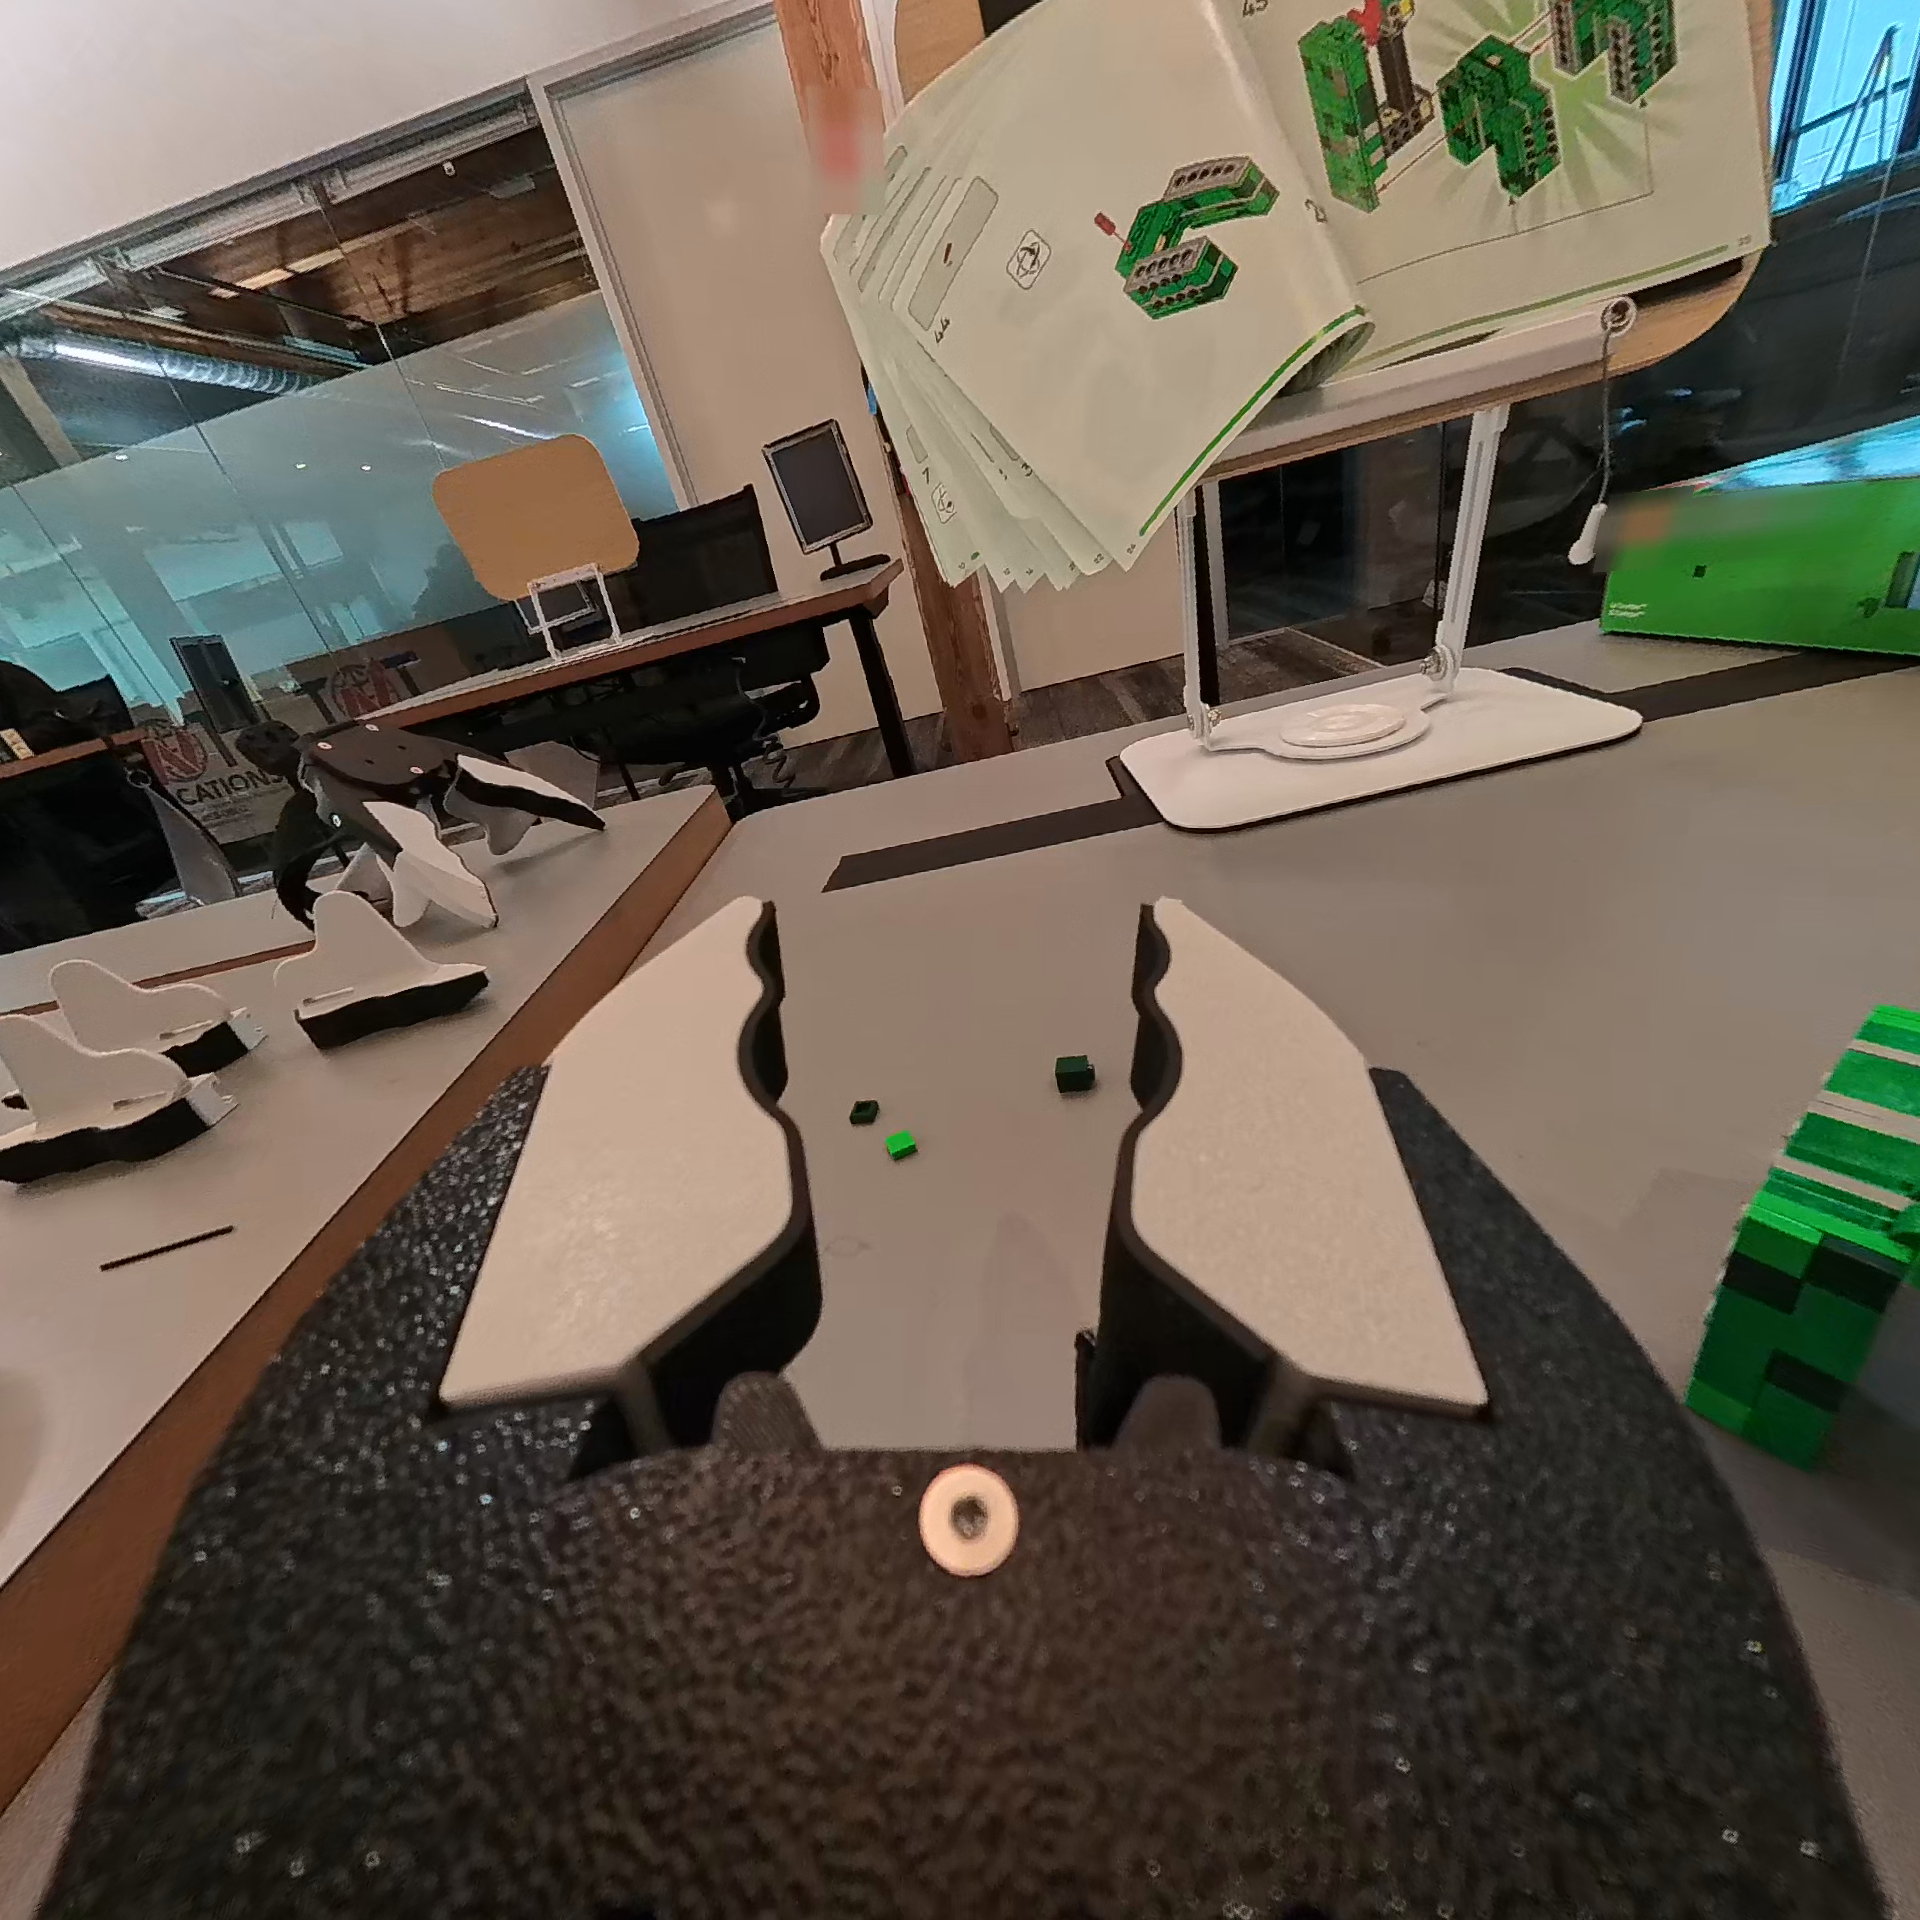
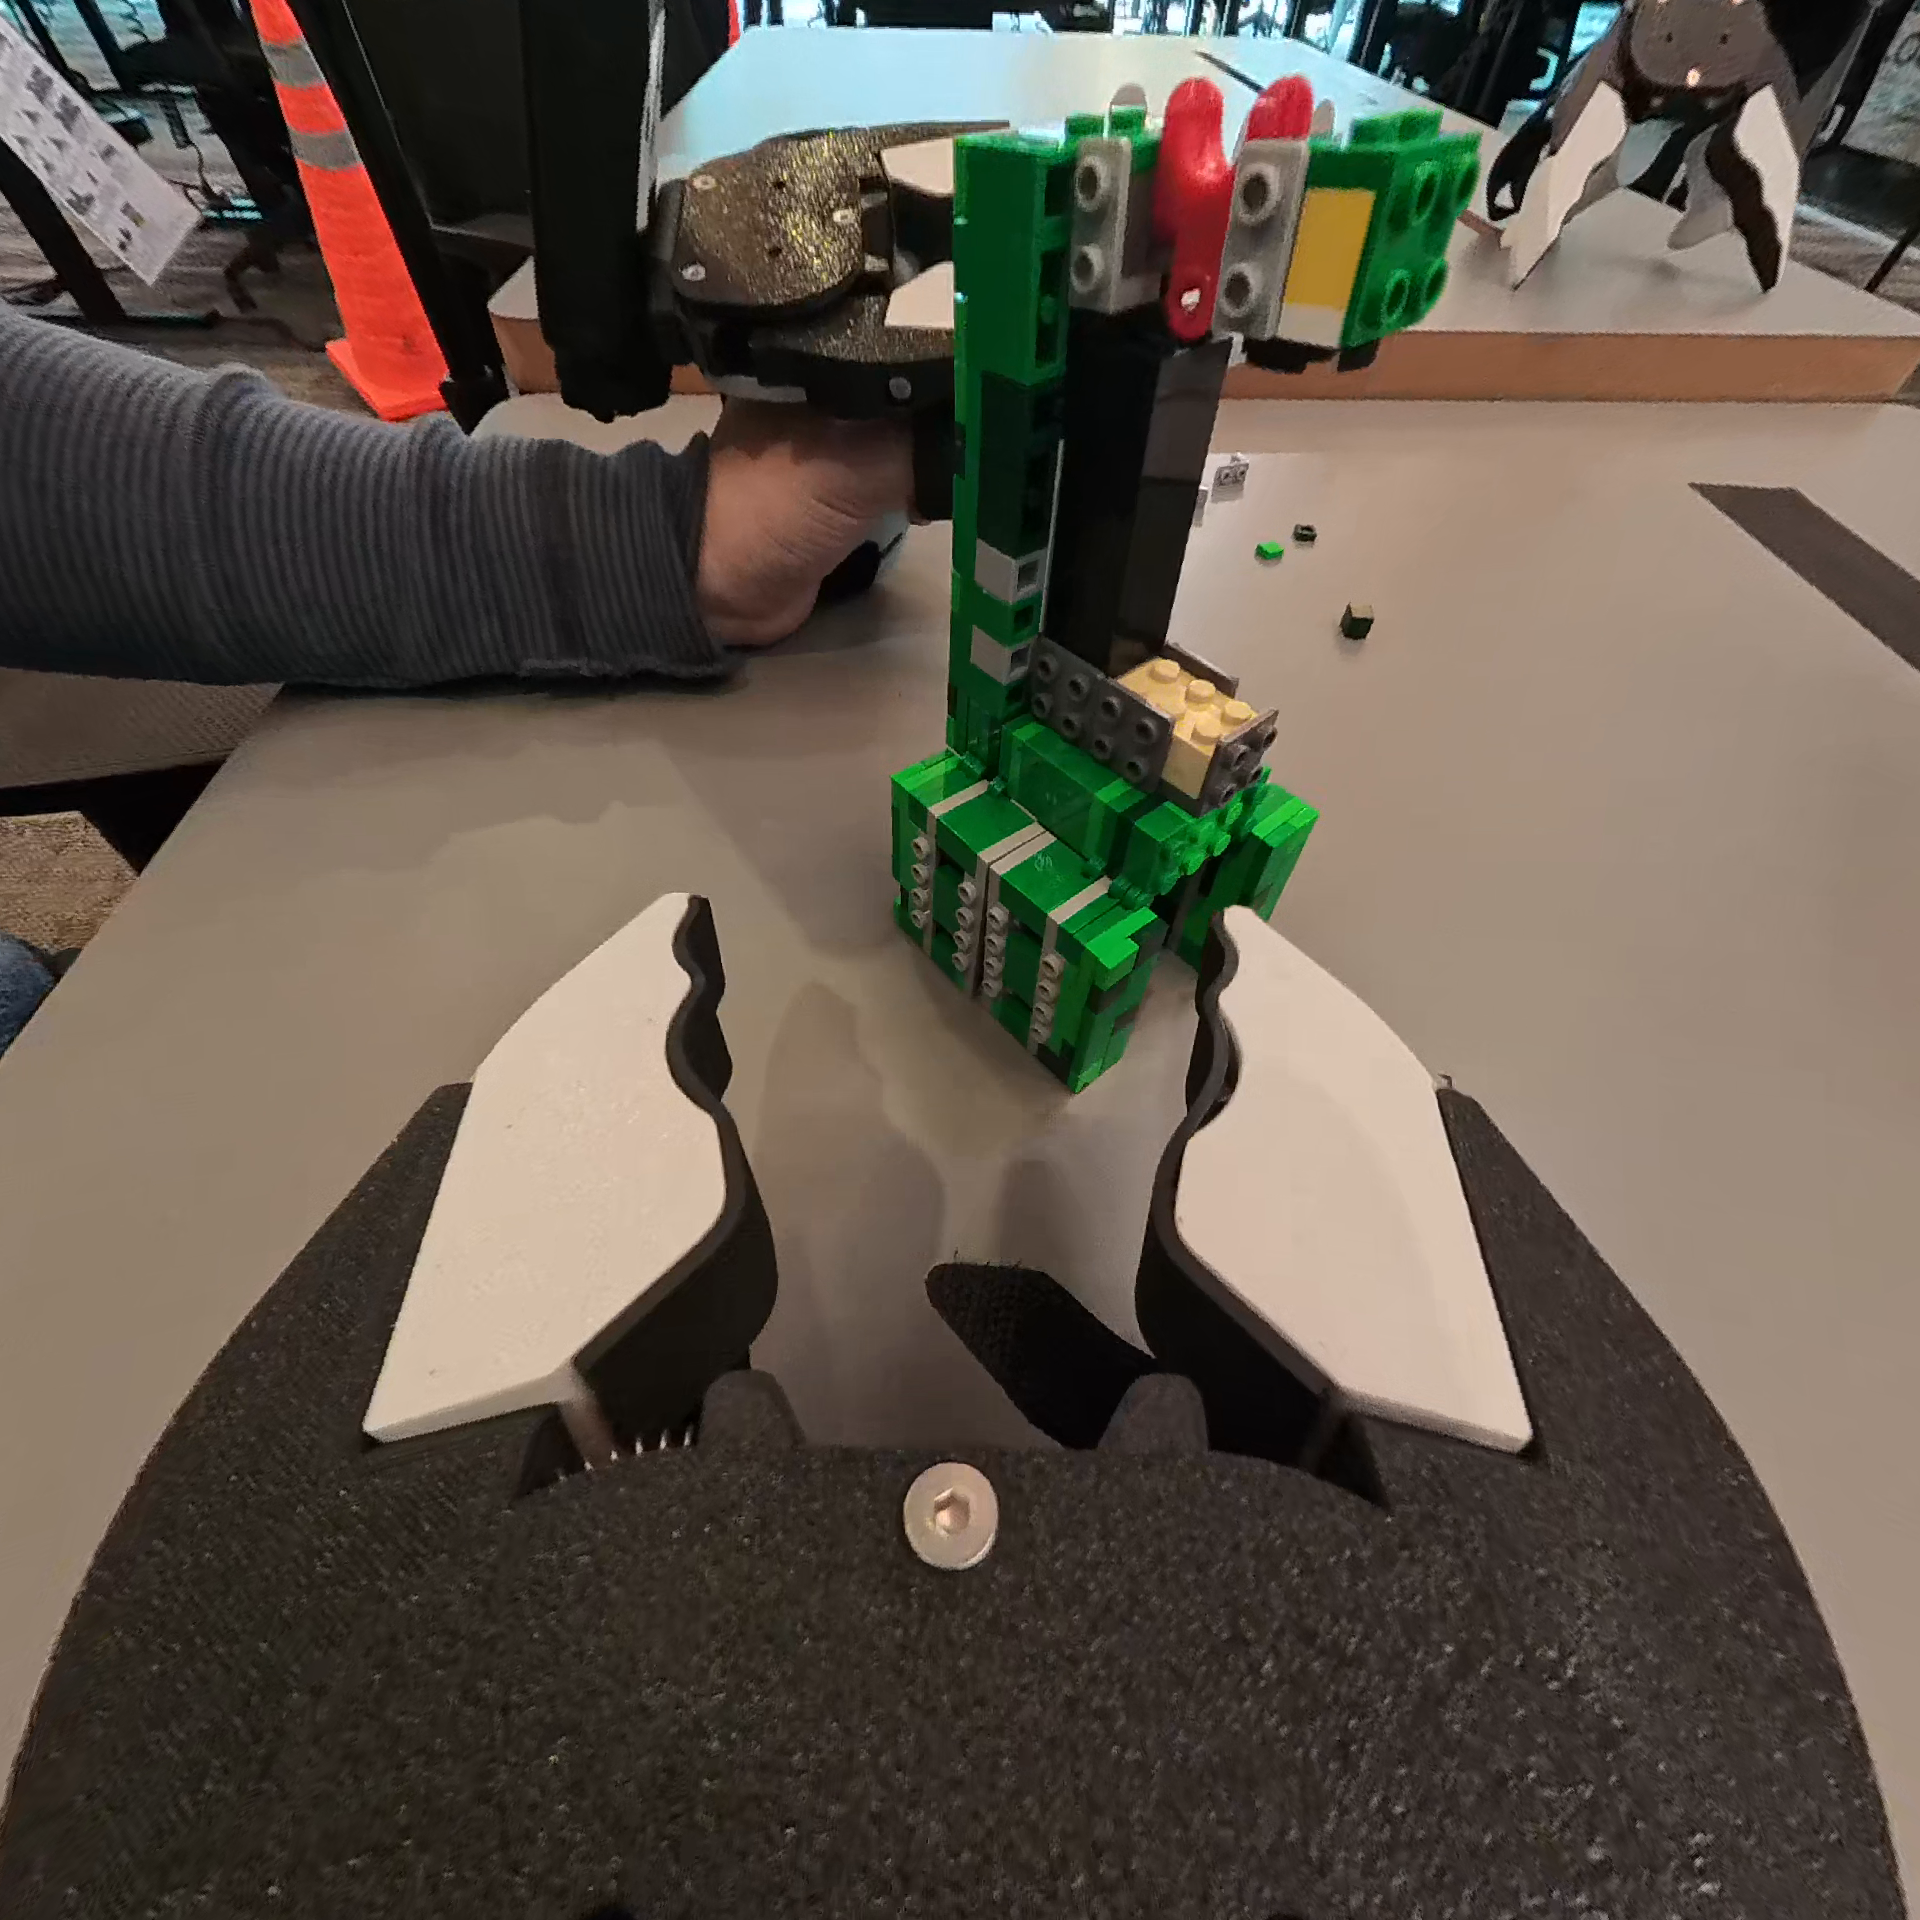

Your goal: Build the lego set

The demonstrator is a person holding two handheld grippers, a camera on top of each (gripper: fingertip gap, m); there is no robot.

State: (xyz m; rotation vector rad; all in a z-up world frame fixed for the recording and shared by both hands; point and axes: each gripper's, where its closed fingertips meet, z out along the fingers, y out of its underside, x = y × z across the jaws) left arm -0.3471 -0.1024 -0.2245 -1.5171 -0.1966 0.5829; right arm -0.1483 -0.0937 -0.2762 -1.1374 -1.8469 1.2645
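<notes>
The grey table [image 2: 416,883] carried your green lego build [image 2: 1091,810], standing upright just ahead of your right gripper [image 2: 961,935], whose jaws were spread wide and empty. Your left gripper [image 1: 956,925] likewise gaped, holding nothing, aimed at three small loose bricks [image 1: 1074,1074] on the tabletop beyond its fingertips.

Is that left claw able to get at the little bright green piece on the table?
Probably yes. The left gripper is open, and the bright green piece lies on bare table between its fingers, with nothing blocking.
</notes>
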